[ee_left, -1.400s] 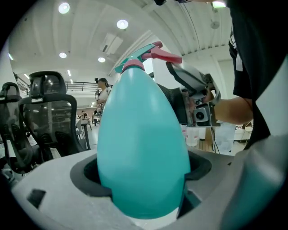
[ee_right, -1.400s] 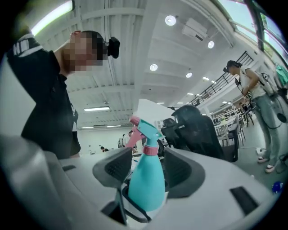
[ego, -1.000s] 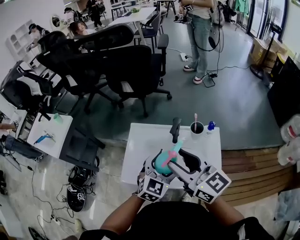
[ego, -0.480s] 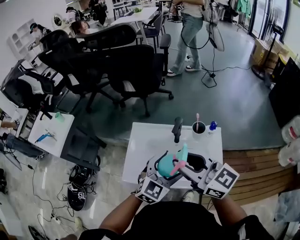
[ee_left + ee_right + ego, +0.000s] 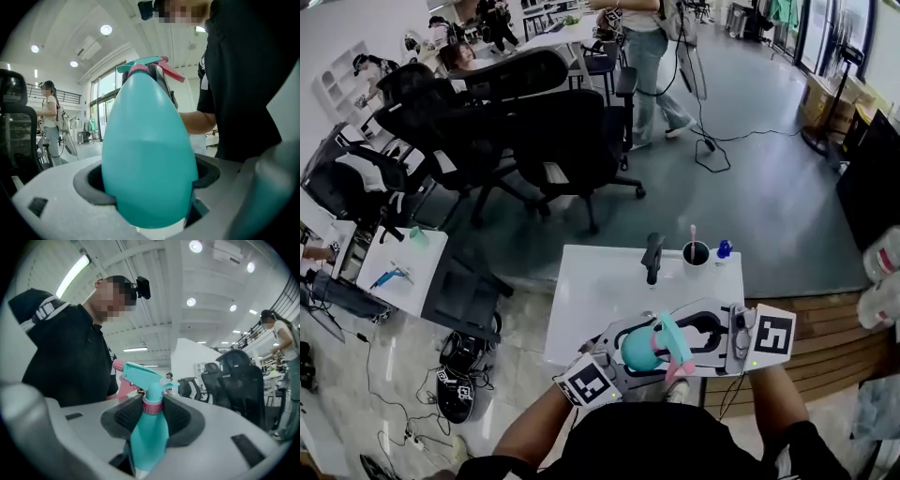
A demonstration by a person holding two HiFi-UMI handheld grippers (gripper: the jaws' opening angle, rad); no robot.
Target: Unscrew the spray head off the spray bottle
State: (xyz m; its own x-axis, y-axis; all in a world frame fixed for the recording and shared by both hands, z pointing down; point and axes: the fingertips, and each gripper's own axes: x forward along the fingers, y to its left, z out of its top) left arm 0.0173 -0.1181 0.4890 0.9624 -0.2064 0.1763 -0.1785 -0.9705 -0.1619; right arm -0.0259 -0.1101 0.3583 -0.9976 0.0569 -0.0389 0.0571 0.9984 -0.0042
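A teal egg-shaped spray bottle [image 5: 639, 350] hangs in the air over the near edge of the white table [image 5: 600, 291]. My left gripper [image 5: 628, 349] is shut on its body, which fills the left gripper view as the bottle [image 5: 149, 154] pressed between the grey pads. The teal spray head [image 5: 143, 375] has a pink trigger [image 5: 123, 381] and a pink collar [image 5: 152, 406]. My right gripper [image 5: 152, 414] comes in from the right and is shut on that collar. In the head view the spray head [image 5: 675, 341] points towards me, between the right gripper's [image 5: 670, 339] jaws.
On the table's far edge stand a black cup [image 5: 696, 254] with a pink toothbrush, a small blue item [image 5: 723, 250] and a black object [image 5: 652, 256]. Black office chairs [image 5: 553, 131] stand beyond the table. A person [image 5: 652, 56] walks at the back. A wooden platform [image 5: 811, 319] lies to the right.
The right gripper has swung out to the right and closed on the bottle's neck. The bottle has dropped lower and its head has tipped towards me. The person at the back has walked left.
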